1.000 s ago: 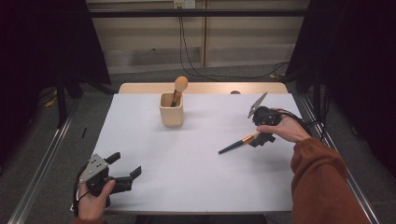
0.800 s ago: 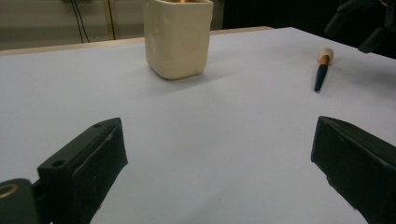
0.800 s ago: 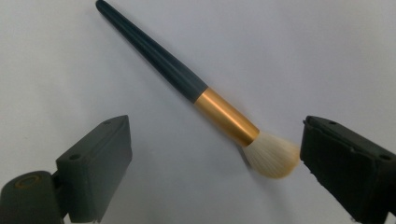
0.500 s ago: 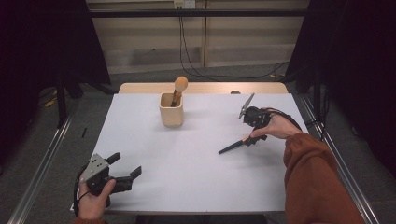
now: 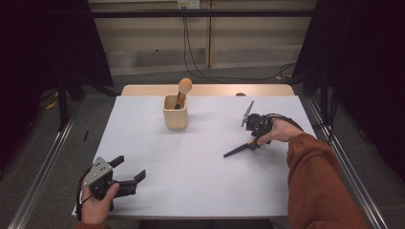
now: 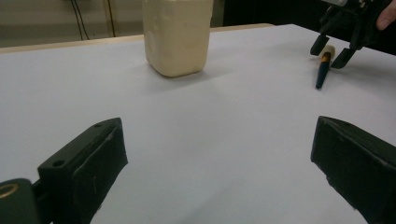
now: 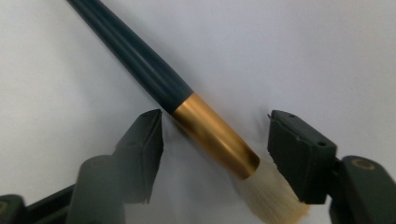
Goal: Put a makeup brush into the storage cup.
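Your right tool [image 5: 251, 142] is down on the tabletop [image 5: 200, 167] at the right side, straddling the brush [image 5: 237, 150] that lies flat there. In the right gripper view the brush's gold ferrule [image 7: 215, 135] sits between the two black jaws, the pale bristles [image 7: 271, 196] close by the right-hand jaw and the dark handle [image 7: 130, 58] running away up and to the left. The jaws have just been closing and now stand at a middling gap with the brush between them; a sliver of white surface shows on each side of the ferrule, so the pads are not pressing on it yet. The bristles look to brush against the right-hand jaw, though I cannot tell for sure.

Your left tool [image 5: 128, 176] rests at the near left corner of the tabletop, its jaws spread wide with nothing between them. From its view you look across the white surface to the cream cup [image 6: 176, 37] ahead and the right tool [image 6: 332, 52] over the brush [image 6: 322, 72] at the far right.

The cream cup [image 5: 175, 112] stands upright toward the far middle, well apart from the brush, with a round-headed wooden utensil [image 5: 183, 90] standing in it.
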The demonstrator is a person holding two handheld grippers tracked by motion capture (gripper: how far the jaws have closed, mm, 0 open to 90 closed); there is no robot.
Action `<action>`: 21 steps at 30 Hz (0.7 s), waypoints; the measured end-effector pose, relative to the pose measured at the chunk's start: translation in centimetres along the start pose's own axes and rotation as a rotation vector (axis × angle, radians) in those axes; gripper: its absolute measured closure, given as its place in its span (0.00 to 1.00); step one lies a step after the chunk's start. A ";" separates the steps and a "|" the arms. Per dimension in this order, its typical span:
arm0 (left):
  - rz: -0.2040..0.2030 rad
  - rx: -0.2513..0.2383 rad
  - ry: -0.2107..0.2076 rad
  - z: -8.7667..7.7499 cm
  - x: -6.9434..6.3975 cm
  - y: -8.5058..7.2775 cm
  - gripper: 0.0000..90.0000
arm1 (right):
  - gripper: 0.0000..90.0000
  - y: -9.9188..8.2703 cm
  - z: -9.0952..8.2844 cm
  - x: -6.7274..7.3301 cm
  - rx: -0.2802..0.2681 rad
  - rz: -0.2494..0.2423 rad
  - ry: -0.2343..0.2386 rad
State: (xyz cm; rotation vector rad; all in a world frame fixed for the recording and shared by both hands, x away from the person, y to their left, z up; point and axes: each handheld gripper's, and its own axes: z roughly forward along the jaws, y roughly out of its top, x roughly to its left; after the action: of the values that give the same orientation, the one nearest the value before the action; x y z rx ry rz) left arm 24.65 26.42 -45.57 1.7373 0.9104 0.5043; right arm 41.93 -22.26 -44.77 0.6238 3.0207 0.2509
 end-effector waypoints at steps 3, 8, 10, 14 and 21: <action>0.004 0.005 0.007 0.2 0.0 0.1 0.04 | 0.45 0.0 0.5 0.1 0.027 -0.014 0.008; 0.009 0.008 0.000 0.3 -0.1 0.1 0.04 | 0.54 -0.1 0.5 0.0 0.016 -0.012 0.033; 0.010 0.009 0.002 0.3 -0.1 0.1 0.04 | 0.57 -0.3 0.4 -0.2 0.007 -0.002 0.045; 0.005 0.006 0.001 0.2 -0.1 0.0 0.04 | 0.63 -0.1 0.4 -0.1 0.017 -0.012 0.042; 0.006 0.004 0.008 0.0 0.0 0.0 0.04 | 0.80 -0.2 0.3 0.0 0.027 -0.011 0.051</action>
State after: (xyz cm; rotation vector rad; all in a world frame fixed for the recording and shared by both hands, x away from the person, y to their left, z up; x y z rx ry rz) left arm 24.59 26.44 -45.60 1.7432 0.9122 0.5140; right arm 41.87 -22.37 -45.05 0.6118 3.0801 0.2288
